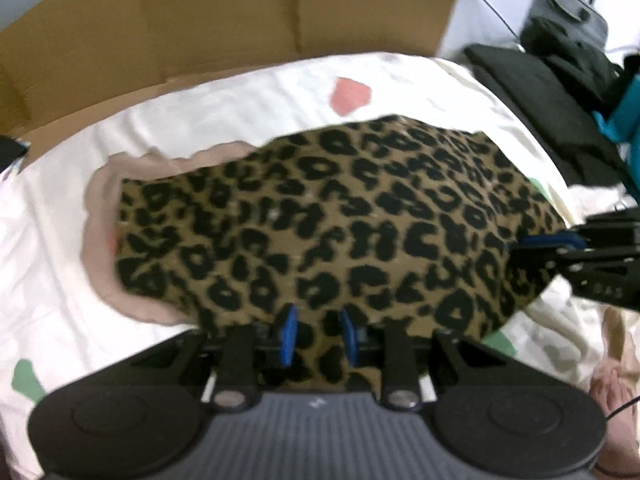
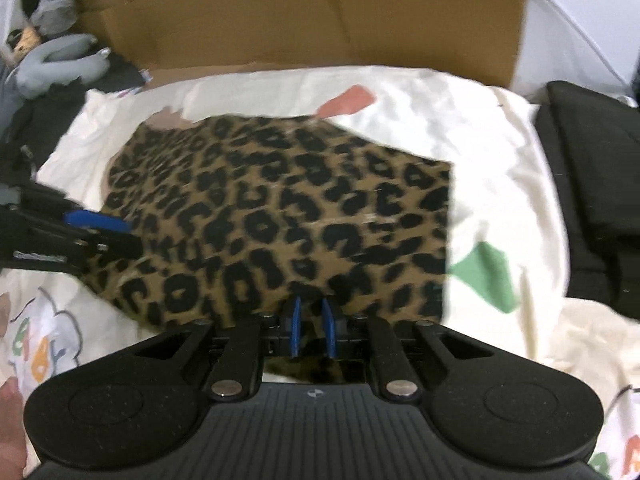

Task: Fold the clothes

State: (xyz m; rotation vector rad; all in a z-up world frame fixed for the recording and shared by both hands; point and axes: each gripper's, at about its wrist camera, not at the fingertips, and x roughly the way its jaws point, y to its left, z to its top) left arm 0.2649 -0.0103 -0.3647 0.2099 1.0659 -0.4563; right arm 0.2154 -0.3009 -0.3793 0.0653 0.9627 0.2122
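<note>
A leopard-print garment (image 1: 320, 216) (image 2: 280, 208) lies spread on a white bedsheet (image 1: 200, 112) with coloured patches. A pale pink layer (image 1: 100, 272) shows under its left edge. My left gripper (image 1: 319, 332) holds the near edge, the cloth running between its blue pads (image 1: 290, 332). In the right wrist view the left gripper (image 2: 108, 232) enters from the left, clamped on that edge. My right gripper (image 2: 311, 328) grips the near edge further right, with cloth between its blue pads (image 2: 330, 328). The left wrist view shows the right gripper (image 1: 544, 248) at the right, pinching the cloth.
A large cardboard sheet (image 1: 240, 12) (image 2: 320, 12) stands behind the bed. Black clothes (image 1: 540, 92) (image 2: 592, 168) are piled to the right, beside a teal item (image 1: 628, 108). A grey plush toy (image 2: 60, 64) lies at the back left. Bare skin of a person (image 1: 616, 392) shows at the lower right.
</note>
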